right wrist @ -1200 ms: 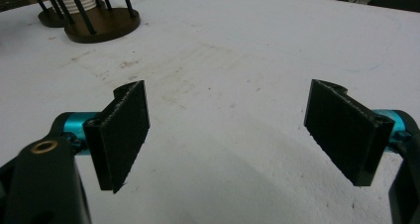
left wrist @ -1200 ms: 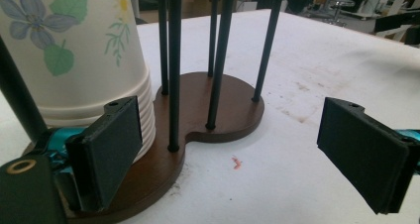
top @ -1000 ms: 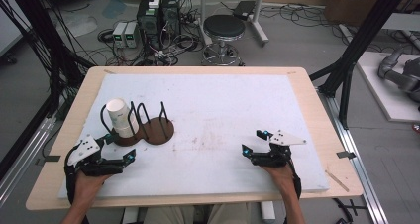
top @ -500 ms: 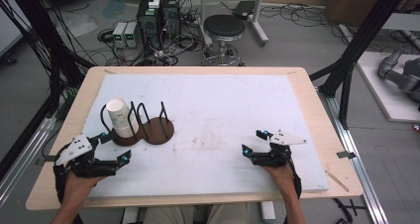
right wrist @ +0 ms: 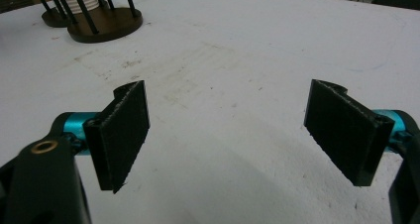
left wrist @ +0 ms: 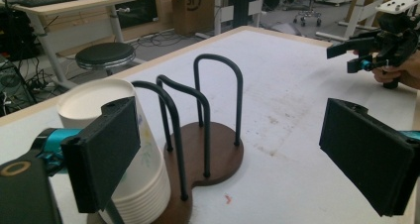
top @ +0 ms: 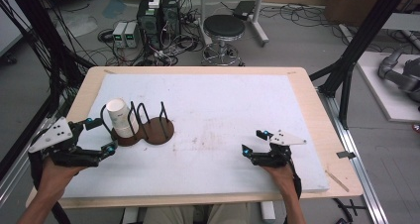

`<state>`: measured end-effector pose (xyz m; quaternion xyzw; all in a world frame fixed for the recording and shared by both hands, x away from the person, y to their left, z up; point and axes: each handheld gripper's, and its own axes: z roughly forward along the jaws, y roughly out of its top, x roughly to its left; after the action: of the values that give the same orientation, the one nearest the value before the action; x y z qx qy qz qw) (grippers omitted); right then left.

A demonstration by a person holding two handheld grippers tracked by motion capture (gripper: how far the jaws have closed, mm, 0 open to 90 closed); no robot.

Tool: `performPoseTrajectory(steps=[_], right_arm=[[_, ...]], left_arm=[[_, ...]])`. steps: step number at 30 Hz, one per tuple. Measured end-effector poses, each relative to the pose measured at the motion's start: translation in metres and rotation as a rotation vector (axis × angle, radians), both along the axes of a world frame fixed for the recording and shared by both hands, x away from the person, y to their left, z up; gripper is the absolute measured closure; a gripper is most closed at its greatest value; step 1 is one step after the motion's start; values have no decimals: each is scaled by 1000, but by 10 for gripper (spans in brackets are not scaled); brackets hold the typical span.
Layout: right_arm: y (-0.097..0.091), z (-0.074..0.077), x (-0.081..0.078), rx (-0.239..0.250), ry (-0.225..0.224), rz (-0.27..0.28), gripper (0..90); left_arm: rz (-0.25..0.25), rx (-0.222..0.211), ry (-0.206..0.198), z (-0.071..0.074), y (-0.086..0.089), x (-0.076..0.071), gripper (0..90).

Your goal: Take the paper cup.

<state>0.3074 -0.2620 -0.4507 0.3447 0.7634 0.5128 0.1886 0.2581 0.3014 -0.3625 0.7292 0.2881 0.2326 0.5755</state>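
Paper cups [left wrist: 124, 154], label unreadable, stand stacked in rack [left wrist: 208, 149].

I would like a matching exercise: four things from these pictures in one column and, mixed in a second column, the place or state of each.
1. stack of paper cups
2. wire rack
3. left gripper
4. right gripper

A. open, beside the cups
B. open, over bare white mat, far from the rack
C. standing in the rack's end slot
D. dark loops on a brown wooden base

Pairs: 1-C, 2-D, 3-A, 4-B
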Motion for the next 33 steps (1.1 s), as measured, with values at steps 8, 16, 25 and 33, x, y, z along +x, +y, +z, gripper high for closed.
performPoseTrajectory(steps=[8, 16, 25, 33], right_arm=[[0, 0, 0, -2, -10, 5, 180], [0, 0, 0, 0, -7, 7, 180], [0, 0, 0, 2, -4, 7, 180], [0, 0, 0, 0, -2, 8, 180]], left_arm=[[-46, -30, 37, 22, 12, 22, 72], [-70, 5, 70, 40, 17, 45, 72], [-129, 68, 109, 53, 19, 67, 72], [-174, 108, 123, 67, 15, 83, 73]])
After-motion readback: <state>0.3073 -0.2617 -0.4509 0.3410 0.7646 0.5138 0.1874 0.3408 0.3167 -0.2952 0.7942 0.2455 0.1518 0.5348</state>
